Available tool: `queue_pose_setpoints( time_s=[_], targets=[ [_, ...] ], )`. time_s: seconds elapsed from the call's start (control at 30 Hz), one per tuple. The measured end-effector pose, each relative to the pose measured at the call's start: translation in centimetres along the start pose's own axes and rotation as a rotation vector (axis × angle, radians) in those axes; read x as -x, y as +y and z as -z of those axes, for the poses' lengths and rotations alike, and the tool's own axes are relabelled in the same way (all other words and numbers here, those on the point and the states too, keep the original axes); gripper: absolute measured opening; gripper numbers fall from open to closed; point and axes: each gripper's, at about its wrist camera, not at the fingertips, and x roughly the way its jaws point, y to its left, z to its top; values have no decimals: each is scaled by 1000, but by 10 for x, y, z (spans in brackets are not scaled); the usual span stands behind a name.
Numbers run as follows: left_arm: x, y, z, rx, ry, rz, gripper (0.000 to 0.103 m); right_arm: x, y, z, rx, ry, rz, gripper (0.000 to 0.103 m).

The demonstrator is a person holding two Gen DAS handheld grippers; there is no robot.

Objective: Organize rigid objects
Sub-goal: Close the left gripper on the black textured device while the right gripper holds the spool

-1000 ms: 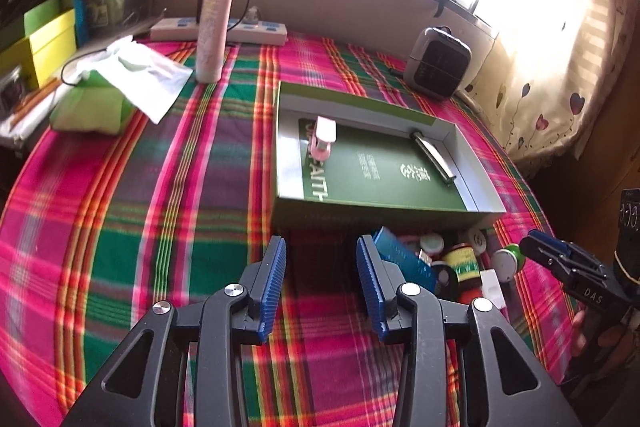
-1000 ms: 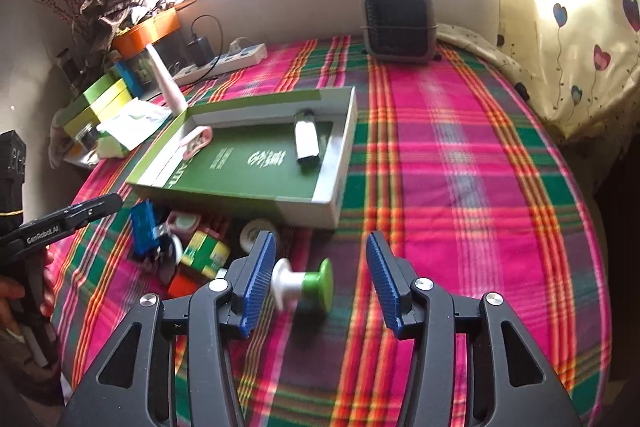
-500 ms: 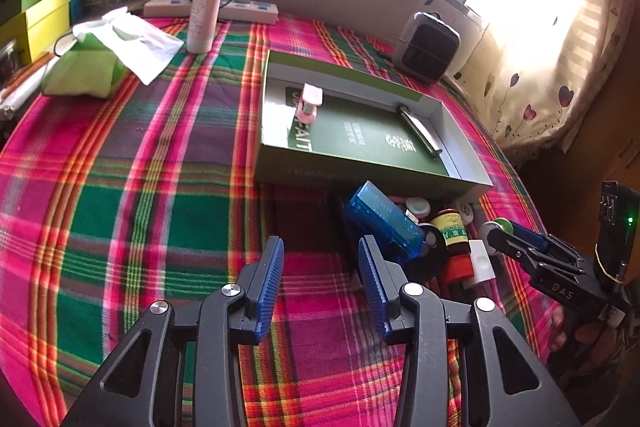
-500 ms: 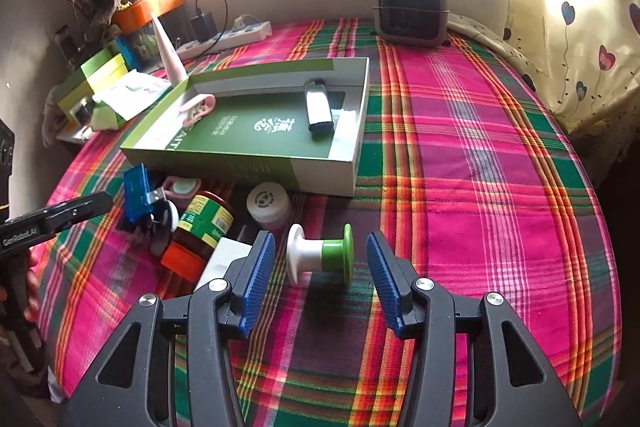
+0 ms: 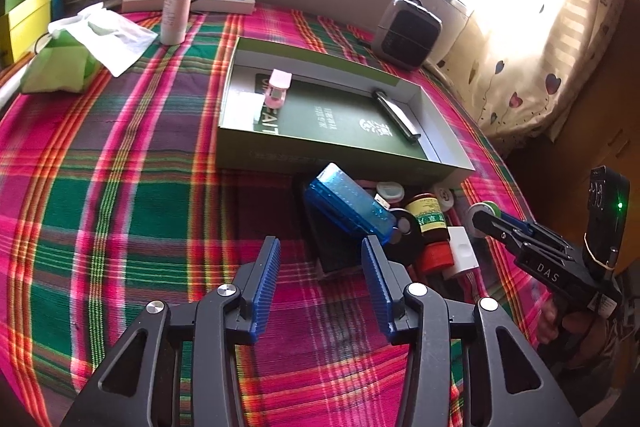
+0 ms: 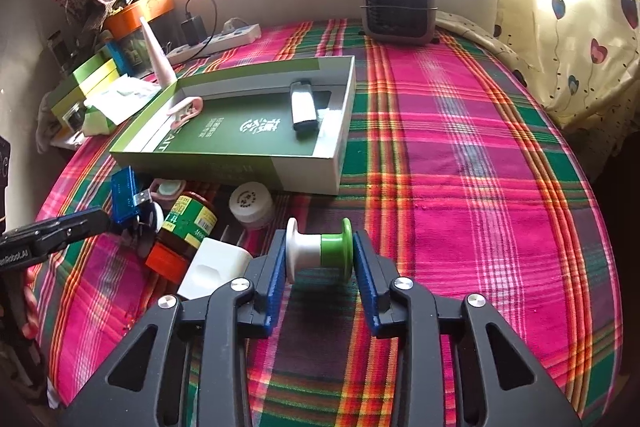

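The right tool point(image 6: 320, 259) is closing on a white-and-green spool point(image 6: 320, 250) lying on the plaid-covered surface point(image 6: 460, 167), its pads at the spool's two ends, just near of the green box point(image 6: 312, 171). The left tool point(image 5: 320, 279) is opening with nothing between its pads, near a blue case point(image 5: 346, 207) in the clutter.
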Motion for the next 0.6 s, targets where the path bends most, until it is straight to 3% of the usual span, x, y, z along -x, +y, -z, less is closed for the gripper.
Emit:
queue_pose_setpoints(
  time_s=[0.6],
  targets=[
    [-16,-22,0,-73,32,-139,43,3,-10,3,-38,-15,-48,33]
  ],
)
